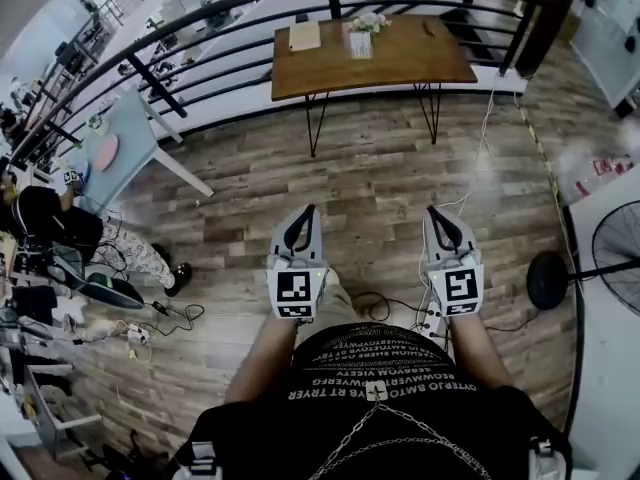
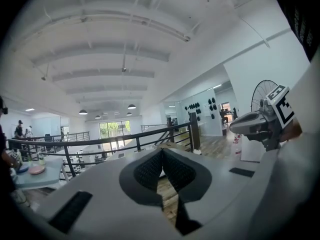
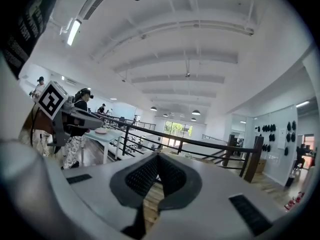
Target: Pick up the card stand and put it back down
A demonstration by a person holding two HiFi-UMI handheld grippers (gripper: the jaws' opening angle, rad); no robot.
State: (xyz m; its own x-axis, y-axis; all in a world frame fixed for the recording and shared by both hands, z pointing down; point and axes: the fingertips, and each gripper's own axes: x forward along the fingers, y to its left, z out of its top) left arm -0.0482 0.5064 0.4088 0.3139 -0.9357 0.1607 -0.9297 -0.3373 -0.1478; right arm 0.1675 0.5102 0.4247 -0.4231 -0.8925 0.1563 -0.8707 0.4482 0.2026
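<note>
While the person is standing on the wooden floor (image 1: 370,178), both tools are being held out at waist height, side by side and a little apart. The left gripper (image 1: 305,220) is pointing forward with its jaws pressed together and nothing between them; its own view is showing the dark ribbed pads (image 2: 150,171) meeting at the tip. The right gripper (image 1: 441,220) is sitting the same way, jaws closed and empty (only floorboards are showing through the slit lower down between its pads).

Beyond the tools, a white cable (image 1: 487,118) is trailing across the boards. To the person's right a fan (image 1: 612,253) is standing at the edge of the head view; to the left a seated person (image 1: 60,230) is resting beside a pale blue table (image 1: 120,138).

Farther out, well apart from both grippers, a wooden table (image 1: 410,60) is standing on thin black legs. What is looking like the card stand (image 1: 360,45) is standing upright near the middle of its top, with flowers (image 1: 368,21) just behind it, though it is too small to be sure. A notebook (image 1: 304,35) is lying to the left of it. A black railing (image 1: 545,30) is curving round behind the table.
</note>
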